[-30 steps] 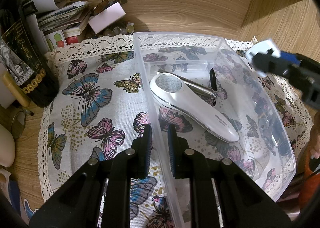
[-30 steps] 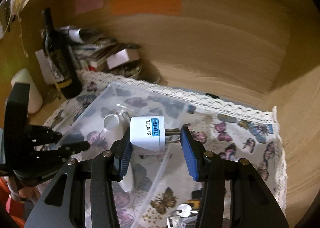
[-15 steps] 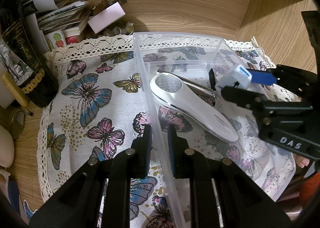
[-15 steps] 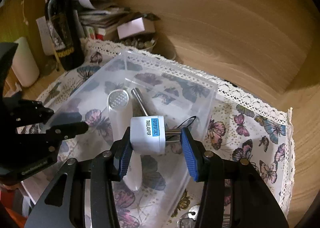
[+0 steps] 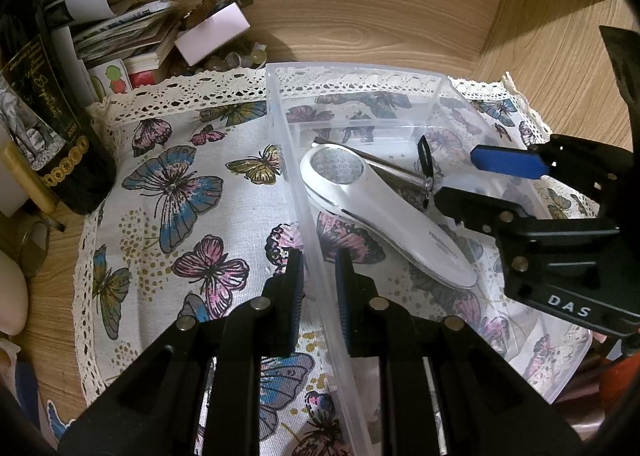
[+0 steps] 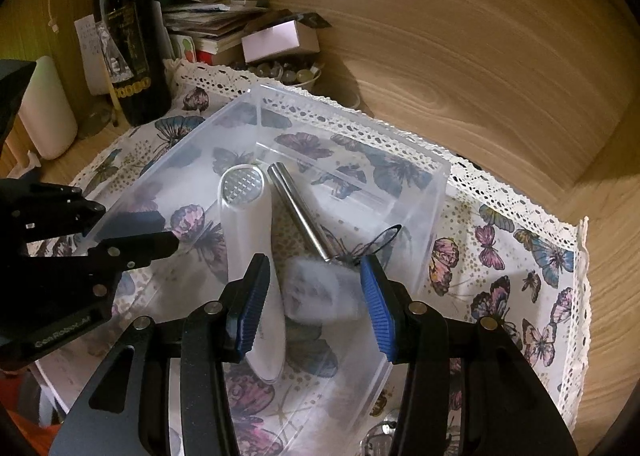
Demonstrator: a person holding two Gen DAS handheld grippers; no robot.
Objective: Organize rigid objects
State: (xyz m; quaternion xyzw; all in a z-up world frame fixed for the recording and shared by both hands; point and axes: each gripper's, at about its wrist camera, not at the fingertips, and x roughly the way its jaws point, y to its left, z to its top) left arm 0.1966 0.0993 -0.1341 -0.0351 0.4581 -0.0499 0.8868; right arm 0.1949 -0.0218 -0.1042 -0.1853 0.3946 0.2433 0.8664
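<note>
1. A cloth with butterflies and a lace edge covers the wooden desk.
2. A clear plastic box sits on the cloth. Its near-left wall runs between the two fingers of the left gripper.
3. The left gripper pinches that thin wall, with its fingers nearly closed on it.
4. The right gripper hangs over the box. Its blue fingers are spread wide and hold nothing.
5. A long white gadget with a round mesh end lies flat in the box.
6. A shiny metal tube lies just beside the white gadget, with a black cord loop at its near end.
7. A white plug adapter looks blurry. It is inside the box, between the open blue fingers and apart from both. It is close to the white gadget and the end of the tube.
8. A dark bottle stands at the back left, near a messy pile of papers.
</note>
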